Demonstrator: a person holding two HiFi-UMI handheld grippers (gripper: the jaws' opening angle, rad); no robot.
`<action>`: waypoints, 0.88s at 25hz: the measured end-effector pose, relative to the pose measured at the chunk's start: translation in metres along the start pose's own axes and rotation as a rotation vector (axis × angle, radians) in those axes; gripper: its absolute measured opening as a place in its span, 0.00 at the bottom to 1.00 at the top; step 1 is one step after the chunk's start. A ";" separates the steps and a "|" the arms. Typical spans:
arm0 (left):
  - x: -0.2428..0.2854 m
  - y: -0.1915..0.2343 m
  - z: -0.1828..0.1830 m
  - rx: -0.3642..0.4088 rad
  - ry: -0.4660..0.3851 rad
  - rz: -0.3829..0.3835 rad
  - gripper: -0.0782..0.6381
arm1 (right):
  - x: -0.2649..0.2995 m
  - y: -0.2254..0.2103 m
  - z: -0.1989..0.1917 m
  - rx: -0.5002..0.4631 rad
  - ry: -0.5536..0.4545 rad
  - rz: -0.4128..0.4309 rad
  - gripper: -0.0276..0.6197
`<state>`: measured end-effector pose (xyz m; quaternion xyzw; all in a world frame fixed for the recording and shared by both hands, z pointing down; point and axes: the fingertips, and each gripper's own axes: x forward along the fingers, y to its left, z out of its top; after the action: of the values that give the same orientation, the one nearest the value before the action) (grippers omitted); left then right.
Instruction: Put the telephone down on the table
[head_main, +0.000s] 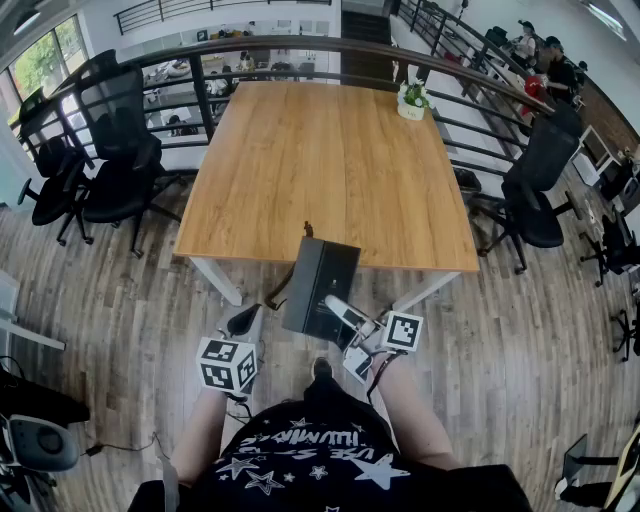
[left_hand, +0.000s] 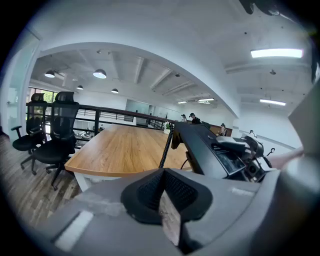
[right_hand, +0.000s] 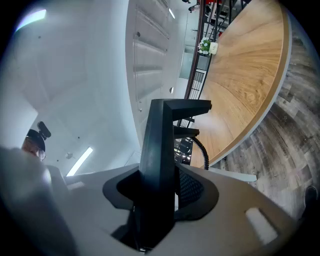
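Left tongs (head_main: 244, 320) closed and empty, tilted down; right tongs (head_main: 342, 312) level, clamped on the telephone (head_main: 318, 280).

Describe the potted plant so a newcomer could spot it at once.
Start at the big wooden table in the middle of the room. Go to its far edge, near the right corner by the curved railing: the potted plant sits there. It is the only thing standing on the tabletop, a white pot with green leaves.

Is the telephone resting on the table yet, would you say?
Not yet: the right gripper holds the telephone tilted in the air by the table edge.
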<state>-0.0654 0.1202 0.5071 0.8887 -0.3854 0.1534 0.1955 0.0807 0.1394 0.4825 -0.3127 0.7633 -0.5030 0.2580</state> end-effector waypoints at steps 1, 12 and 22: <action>0.001 0.000 0.000 0.005 0.002 0.000 0.11 | 0.001 0.000 0.000 -0.011 0.004 0.000 0.30; -0.007 0.003 -0.015 -0.008 0.010 0.013 0.11 | -0.003 -0.002 -0.019 -0.018 0.027 -0.022 0.30; -0.046 0.014 -0.044 -0.027 0.029 0.006 0.11 | -0.005 0.014 -0.048 -0.003 -0.005 -0.015 0.31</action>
<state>-0.1116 0.1606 0.5289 0.8825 -0.3870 0.1617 0.2128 0.0470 0.1764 0.4872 -0.3202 0.7610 -0.5030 0.2555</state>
